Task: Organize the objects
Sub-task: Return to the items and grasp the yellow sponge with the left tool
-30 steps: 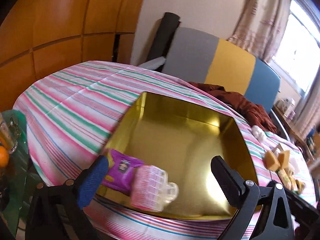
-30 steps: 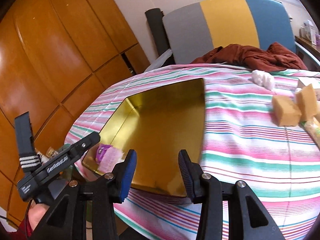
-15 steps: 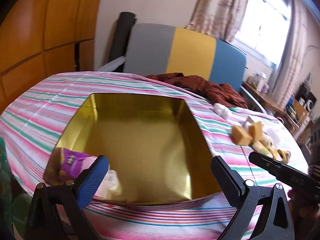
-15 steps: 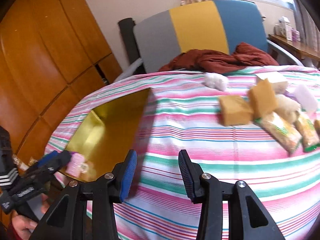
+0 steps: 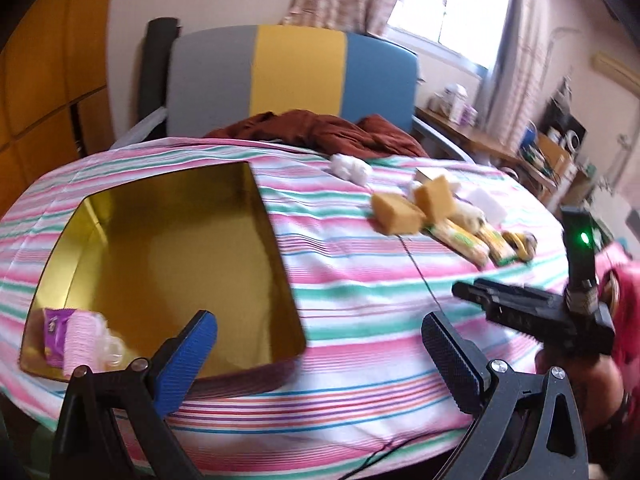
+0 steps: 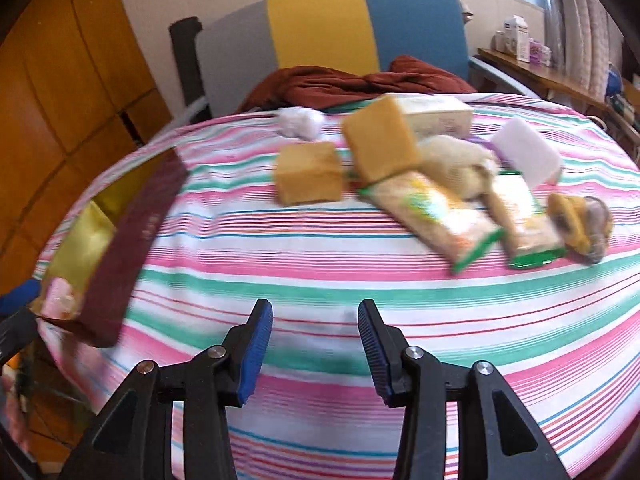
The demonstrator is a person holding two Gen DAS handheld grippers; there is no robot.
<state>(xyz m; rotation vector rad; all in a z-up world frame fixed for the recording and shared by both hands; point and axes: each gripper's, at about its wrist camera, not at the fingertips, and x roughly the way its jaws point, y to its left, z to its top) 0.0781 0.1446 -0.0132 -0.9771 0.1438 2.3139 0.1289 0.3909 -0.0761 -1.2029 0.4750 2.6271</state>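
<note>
A gold tin (image 5: pixel 160 248) lies open on the striped tablecloth at the left. A purple packet (image 5: pixel 54 328) and a pink clear container (image 5: pixel 84 344) sit in its near left corner. My left gripper (image 5: pixel 320 360) hovers open over the tin's near right corner with nothing between its fingers. To the right lies a pile: two yellow sponges (image 6: pixel 310 172), snack packets (image 6: pixel 436 216), a white block (image 6: pixel 528 152), a cream box (image 6: pixel 436 116) and a cotton wad (image 6: pixel 300 122). My right gripper (image 6: pixel 316 344) is short of the pile over bare cloth, its empty jaws opening.
A chair with a grey, yellow and blue back (image 5: pixel 296 72) stands behind the table, a brown cloth (image 5: pixel 320 132) draped at its foot. Wooden cabinets (image 6: pixel 60 100) line the left. A thin black cord (image 5: pixel 420 268) crosses the tablecloth. A cluttered side table (image 5: pixel 500 144) stands at the right.
Both views have swung right: the tin has slid to the left of each frame and the pile has grown nearer and larger. The right jaws stand slightly wider.
</note>
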